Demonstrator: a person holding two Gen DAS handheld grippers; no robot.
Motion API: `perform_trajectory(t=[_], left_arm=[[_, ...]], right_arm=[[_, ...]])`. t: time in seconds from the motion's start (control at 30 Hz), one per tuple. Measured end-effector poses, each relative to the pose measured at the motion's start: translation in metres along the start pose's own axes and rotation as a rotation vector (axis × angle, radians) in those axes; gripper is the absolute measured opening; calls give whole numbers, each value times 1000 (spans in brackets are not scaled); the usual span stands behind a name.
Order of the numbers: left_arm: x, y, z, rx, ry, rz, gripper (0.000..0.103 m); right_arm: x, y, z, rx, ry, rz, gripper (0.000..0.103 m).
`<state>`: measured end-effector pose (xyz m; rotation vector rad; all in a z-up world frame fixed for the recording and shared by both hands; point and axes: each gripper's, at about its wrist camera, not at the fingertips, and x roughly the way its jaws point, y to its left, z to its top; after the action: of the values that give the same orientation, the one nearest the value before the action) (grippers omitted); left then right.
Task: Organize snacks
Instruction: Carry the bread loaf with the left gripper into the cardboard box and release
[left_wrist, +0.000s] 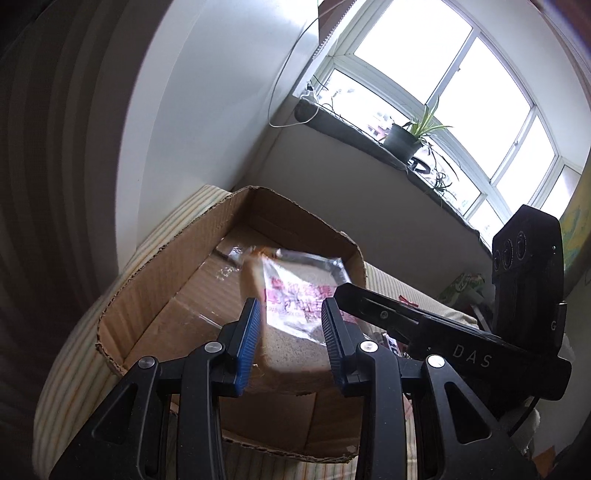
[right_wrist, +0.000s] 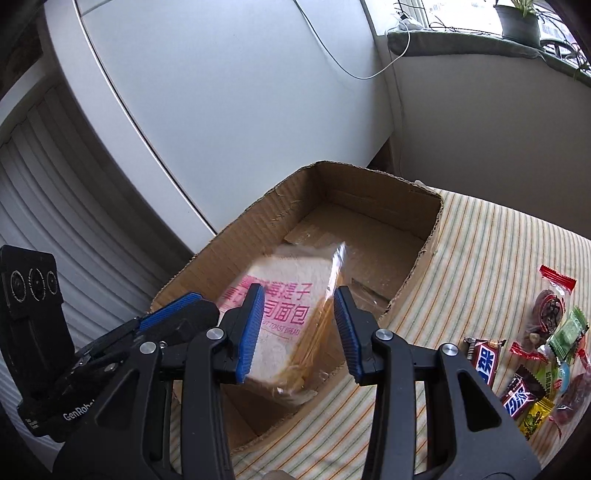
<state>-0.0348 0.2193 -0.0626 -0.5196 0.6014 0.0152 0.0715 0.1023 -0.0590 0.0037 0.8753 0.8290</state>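
Observation:
A clear bag of toast bread with pink print (right_wrist: 280, 314) is blurred and tilted over the open cardboard box (right_wrist: 369, 184); it also shows in the left wrist view (left_wrist: 295, 306). My right gripper (right_wrist: 299, 325) is open, its blue pads either side of the bag without touching it. My left gripper (left_wrist: 290, 336) is open too, over the same box (left_wrist: 155, 266), with the bag between and beyond its pads. Each gripper shows in the other's view: the right one (left_wrist: 443, 332), the left one (right_wrist: 173, 314).
The box stands on a striped cloth (right_wrist: 498, 251). A pile of wrapped candies and chocolate bars (right_wrist: 535, 362) lies on the cloth to the right. A white wall, a windowsill with a potted plant (left_wrist: 406, 136) and a cable are behind.

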Motion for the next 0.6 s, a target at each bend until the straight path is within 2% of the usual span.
perform_trajectory(t=[0.2,0.37,0.6], left_arm=[[-6,-2,2,10,-27,9,32],[-2,-6,2,22,-23,8,32],[-5,-20,0,59,-32,-6,32]], right_arm=[[-3,-5,-1,-5,-10,-15,42],[-22,-12,-1,11,-40,-17,56],[-54,-29,-5,9,-89,-59,56]])
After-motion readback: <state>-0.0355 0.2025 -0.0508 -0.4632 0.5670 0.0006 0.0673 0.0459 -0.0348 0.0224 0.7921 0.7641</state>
